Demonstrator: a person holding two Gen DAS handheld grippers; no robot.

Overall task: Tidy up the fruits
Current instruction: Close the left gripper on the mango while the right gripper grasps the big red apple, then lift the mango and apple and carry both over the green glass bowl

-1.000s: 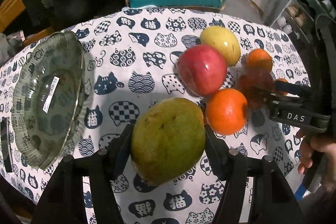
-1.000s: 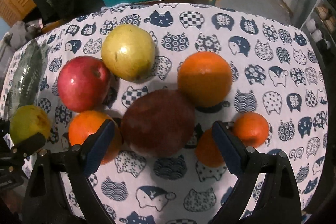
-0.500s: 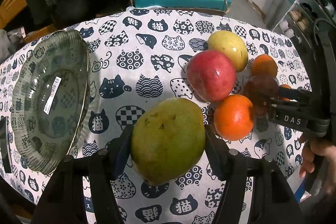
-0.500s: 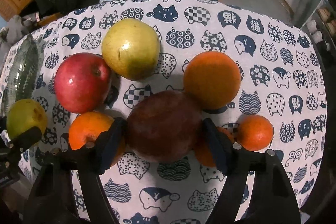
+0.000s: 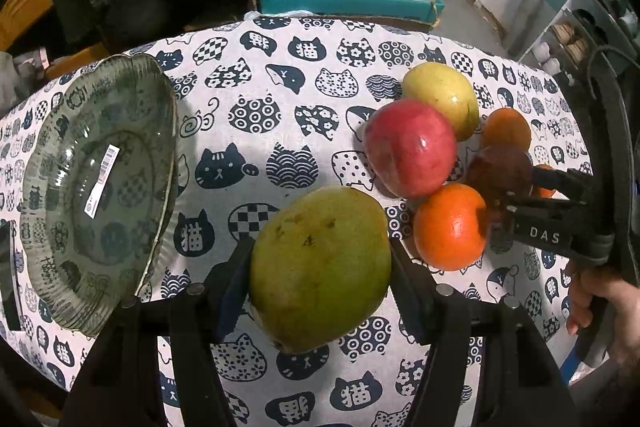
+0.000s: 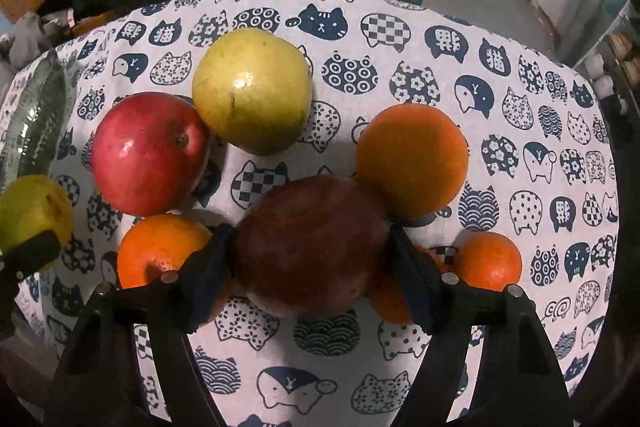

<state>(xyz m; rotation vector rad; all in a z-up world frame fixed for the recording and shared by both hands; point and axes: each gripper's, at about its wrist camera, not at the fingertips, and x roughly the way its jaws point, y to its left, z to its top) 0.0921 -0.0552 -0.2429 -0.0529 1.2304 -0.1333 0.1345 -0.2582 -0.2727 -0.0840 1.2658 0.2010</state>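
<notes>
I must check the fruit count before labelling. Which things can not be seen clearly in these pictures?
- Right wrist view: one orange is mostly hidden behind the right gripper finger and dark red fruit.
- Right wrist view: the glass plate is cut off at the left edge.
- Both views: contents of the teal box are unreadable under plastic bags.

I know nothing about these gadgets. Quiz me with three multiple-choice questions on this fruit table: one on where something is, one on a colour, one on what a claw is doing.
1. Where is the glass plate?
A. left of the fruit cluster
B. under the red apple
C. inside the teal box

2. What colour is the fruit in the left claw?
A. orange
B. green
C. purple

3. The right claw is:
A. wide open over bare cloth
B. closed on the dark brown fruit
C. holding an orange

Answers:
1 A, the plate sits at the table's left edge.
2 B, the green mango fills it.
3 B, both fingers press its sides.
</notes>
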